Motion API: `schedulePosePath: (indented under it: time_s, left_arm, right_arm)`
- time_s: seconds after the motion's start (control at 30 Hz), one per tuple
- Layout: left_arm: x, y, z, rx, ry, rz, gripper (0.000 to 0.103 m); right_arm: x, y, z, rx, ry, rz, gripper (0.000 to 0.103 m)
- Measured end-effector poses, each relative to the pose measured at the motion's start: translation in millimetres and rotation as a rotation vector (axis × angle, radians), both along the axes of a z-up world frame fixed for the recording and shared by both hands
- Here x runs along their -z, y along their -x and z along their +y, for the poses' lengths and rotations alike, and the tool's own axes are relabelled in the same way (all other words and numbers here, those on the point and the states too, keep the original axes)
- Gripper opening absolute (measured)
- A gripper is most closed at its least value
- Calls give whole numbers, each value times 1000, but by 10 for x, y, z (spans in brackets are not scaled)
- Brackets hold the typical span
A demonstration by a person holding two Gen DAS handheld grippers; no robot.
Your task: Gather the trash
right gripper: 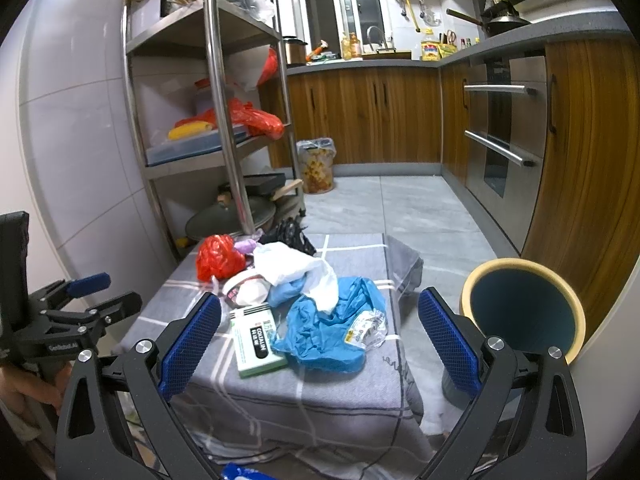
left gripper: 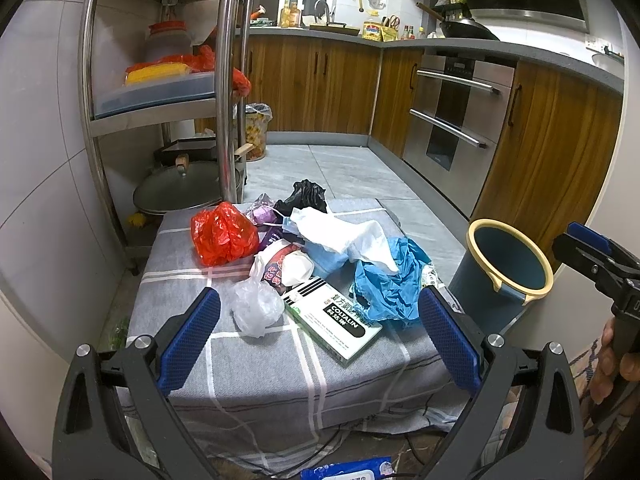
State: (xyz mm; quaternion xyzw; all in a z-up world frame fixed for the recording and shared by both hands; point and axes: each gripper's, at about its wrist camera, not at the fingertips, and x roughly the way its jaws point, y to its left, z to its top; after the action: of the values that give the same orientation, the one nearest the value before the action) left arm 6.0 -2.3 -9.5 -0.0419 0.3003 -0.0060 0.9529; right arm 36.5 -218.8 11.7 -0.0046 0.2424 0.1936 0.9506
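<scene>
A heap of trash lies on a low stand covered by a grey checked cloth (left gripper: 264,364). It holds a red plastic bag (left gripper: 222,234), a clear bag (left gripper: 256,306), a green-white COLTALIN box (left gripper: 336,320), crumpled blue plastic (left gripper: 390,284), white tissue (left gripper: 352,238) and a black bag (left gripper: 306,196). A blue bin with a cream rim (left gripper: 506,264) stands on the floor right of the stand. My left gripper (left gripper: 318,316) is open, just short of the box. My right gripper (right gripper: 320,322) is open above the blue plastic (right gripper: 328,332) and box (right gripper: 256,340); the bin (right gripper: 524,312) is at its right.
A steel shelf rack (left gripper: 224,80) with pots and bags stands at the back left. Wooden cabinets and an oven (left gripper: 452,120) line the right. A lined waste bin (left gripper: 256,130) stands on the tiled floor behind. A wet-wipe pack (left gripper: 348,470) lies below the stand's front.
</scene>
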Motion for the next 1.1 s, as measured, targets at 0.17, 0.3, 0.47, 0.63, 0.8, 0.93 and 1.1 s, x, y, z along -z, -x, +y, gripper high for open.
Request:
schedulePosePath:
  time_s: [0.17, 0.3, 0.47, 0.63, 0.8, 0.93, 1.1]
  left_arm:
    - [6, -11, -3, -2, -2, 7, 98]
    - [6, -22, 15, -3, 0, 13, 98]
    - [12, -37, 28, -4, 1, 19, 98]
    - [21, -34, 30, -6, 0, 21, 98]
    - [36, -39, 28, -6, -1, 24, 98]
    - [39, -39, 27, -6, 0, 26, 98]
    - [64, -78, 39, -3, 8, 48, 98]
  right_arm:
    - [1, -21, 9, 0, 0, 2, 98]
    - [25, 17, -6, 1, -1, 6, 98]
    - [28, 5, -4, 1, -1, 5, 98]
    - [40, 6, -4, 1, -1, 9, 98]
    - [18, 11, -18, 1, -1, 9, 98]
    - [-10, -9, -17, 3, -3, 11, 98]
    - [17, 15, -27, 5, 7, 18, 98]
